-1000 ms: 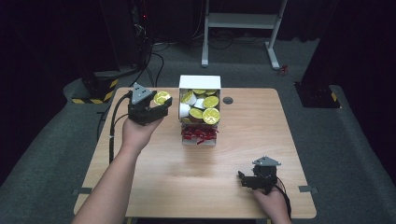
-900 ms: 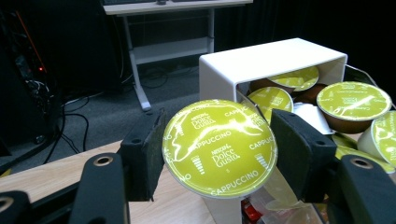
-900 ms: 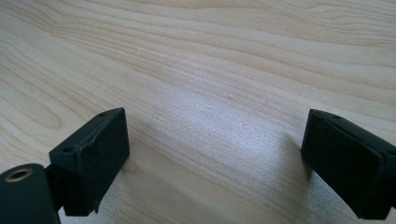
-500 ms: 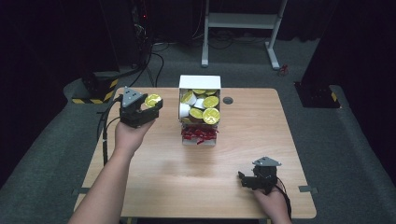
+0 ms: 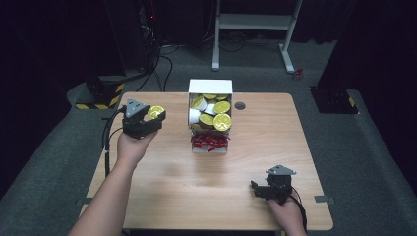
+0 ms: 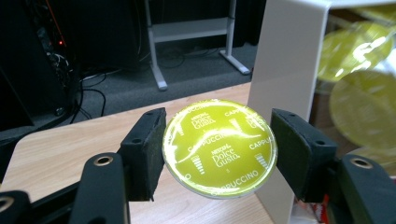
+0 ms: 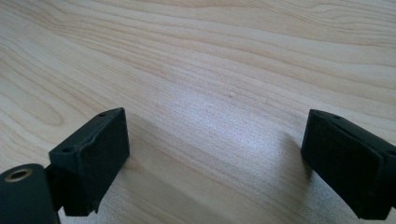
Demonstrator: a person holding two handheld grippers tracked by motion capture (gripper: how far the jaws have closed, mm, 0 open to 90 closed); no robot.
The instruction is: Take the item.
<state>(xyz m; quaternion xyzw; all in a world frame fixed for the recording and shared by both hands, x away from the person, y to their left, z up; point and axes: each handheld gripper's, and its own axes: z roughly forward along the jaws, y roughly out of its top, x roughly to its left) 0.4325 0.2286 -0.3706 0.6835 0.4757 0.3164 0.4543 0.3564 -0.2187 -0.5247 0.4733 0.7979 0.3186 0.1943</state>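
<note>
1. left gripper (image 5: 153, 116) clamped on a yellow-lidded capsule (image 6: 219, 147) — left of the white box (image 5: 210, 87).
2. right gripper (image 5: 258, 189) rested wide, empty, near right.
3. best kept level — squeezed gently, lid likely dentable.

A wooden table (image 5: 172, 182) stands on grey carpet (image 5: 373, 162). A small round dark hole (image 5: 240, 105) sits in the tabletop near the far edge. Behind the table is a white metal stand (image 5: 255, 22). Black cables (image 5: 162, 59) lie on the floor. A yellow and black striped block (image 5: 105, 93) sits at the left.
</note>
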